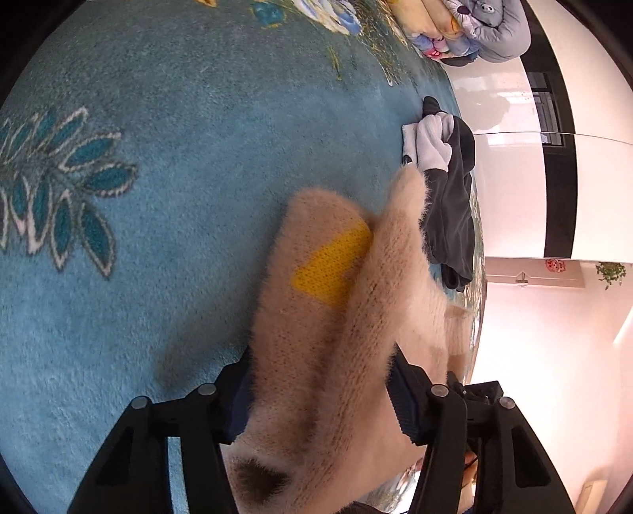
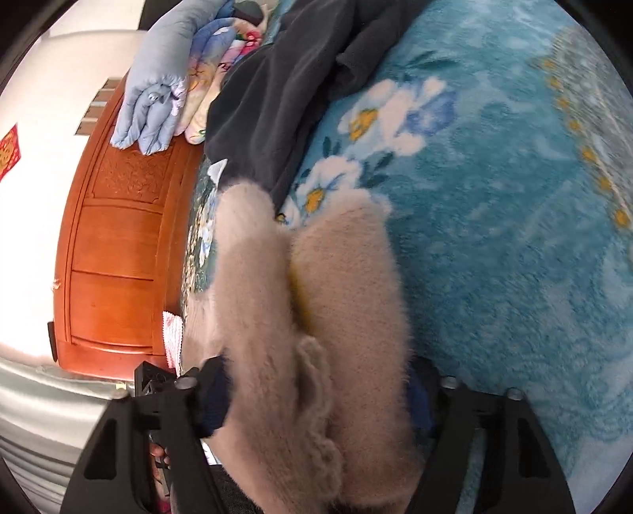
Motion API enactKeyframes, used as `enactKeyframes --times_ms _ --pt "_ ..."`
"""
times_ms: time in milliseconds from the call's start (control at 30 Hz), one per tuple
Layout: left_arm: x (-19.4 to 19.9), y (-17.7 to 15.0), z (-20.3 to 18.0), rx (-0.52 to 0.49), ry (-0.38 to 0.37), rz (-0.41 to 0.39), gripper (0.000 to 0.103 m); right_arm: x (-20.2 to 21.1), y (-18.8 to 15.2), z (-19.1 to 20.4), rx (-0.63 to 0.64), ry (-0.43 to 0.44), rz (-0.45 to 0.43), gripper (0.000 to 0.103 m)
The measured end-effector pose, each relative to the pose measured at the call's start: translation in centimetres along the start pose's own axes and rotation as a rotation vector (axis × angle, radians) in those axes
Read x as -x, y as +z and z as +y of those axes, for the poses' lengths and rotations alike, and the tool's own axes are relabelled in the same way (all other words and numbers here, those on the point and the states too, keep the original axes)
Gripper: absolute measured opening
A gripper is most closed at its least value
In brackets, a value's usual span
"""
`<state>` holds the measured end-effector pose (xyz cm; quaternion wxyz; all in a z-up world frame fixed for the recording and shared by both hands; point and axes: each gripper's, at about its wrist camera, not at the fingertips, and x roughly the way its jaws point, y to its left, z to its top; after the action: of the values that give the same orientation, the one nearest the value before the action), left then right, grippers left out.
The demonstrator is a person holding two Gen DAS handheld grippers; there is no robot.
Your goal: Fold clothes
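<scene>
A fuzzy beige knit sweater [image 1: 336,316] with a yellow patch [image 1: 332,265] hangs bunched over the blue floral blanket [image 1: 158,197]. My left gripper [image 1: 320,399] is shut on a thick fold of it, the fabric filling the gap between the fingers. In the right wrist view the same beige sweater [image 2: 316,316] runs forward from my right gripper [image 2: 316,399], which is shut on another bunch of it. A dark grey garment [image 1: 451,221] lies beyond the sweater, and shows in the right wrist view [image 2: 285,99] too.
Folded quilts [image 1: 467,27] are stacked at the far end of the bed, also visible in the right wrist view [image 2: 158,91]. A red-brown wooden headboard [image 2: 118,257] stands at the bed's edge. White wardrobe panels [image 1: 514,189] stand beside the bed.
</scene>
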<state>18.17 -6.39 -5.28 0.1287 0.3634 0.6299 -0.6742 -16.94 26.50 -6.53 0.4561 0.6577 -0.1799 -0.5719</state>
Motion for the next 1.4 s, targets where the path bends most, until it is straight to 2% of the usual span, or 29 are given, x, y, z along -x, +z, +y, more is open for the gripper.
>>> enactKeyframes --times_ms 133,200,267,333,500,567,767,933,1033,1233,1400 --pt "0.5 -0.6 -0.4 0.013 0.034 -0.014 0.055 0.6 -1.2 -0.8 -0.044 0.020 -0.008 0.055" --pt "1.0 -0.9 -1.1 0.007 0.059 -0.024 0.045 0.8 -1.1 -0.3 -0.040 0.003 -0.013 0.051" --pt "1.7 -1.4 -2.2 -0.017 0.078 -0.036 0.040 1.1 -1.0 0.4 -0.035 -0.014 -0.017 0.044" --pt "2.7 -2.1 -3.5 -0.049 0.092 -0.048 0.038 1.8 -1.0 1.3 -0.021 -0.007 -0.023 0.039" --pt "5.8 -4.3 -6.9 -0.125 0.080 -0.078 0.035 4.4 -1.5 3.8 0.023 0.045 -0.041 0.036" --pt "6.9 -5.0 -9.2 -0.184 0.066 -0.083 0.035 5.9 -1.9 5.1 0.046 0.071 -0.055 0.035" --pt "8.5 -7.1 -18.5 -0.396 -0.032 -0.092 0.035 14.1 -3.7 9.2 0.137 0.122 -0.185 0.034" --pt "7.7 -9.5 -25.4 -0.529 -0.127 -0.040 0.035 22.2 -5.8 12.3 0.185 0.136 -0.344 0.034" --pt "7.0 -11.0 -29.2 -0.601 -0.187 -0.001 0.035 27.4 -7.4 13.3 0.203 0.116 -0.440 0.034" --pt "3.9 -15.9 -36.4 -0.725 -0.246 0.102 0.035 36.7 -11.3 12.4 0.174 0.064 -0.606 0.034" --pt "-0.2 -20.7 -41.6 -0.789 -0.276 0.206 0.035 43.2 -13.5 10.8 0.145 -0.012 -0.696 0.034"
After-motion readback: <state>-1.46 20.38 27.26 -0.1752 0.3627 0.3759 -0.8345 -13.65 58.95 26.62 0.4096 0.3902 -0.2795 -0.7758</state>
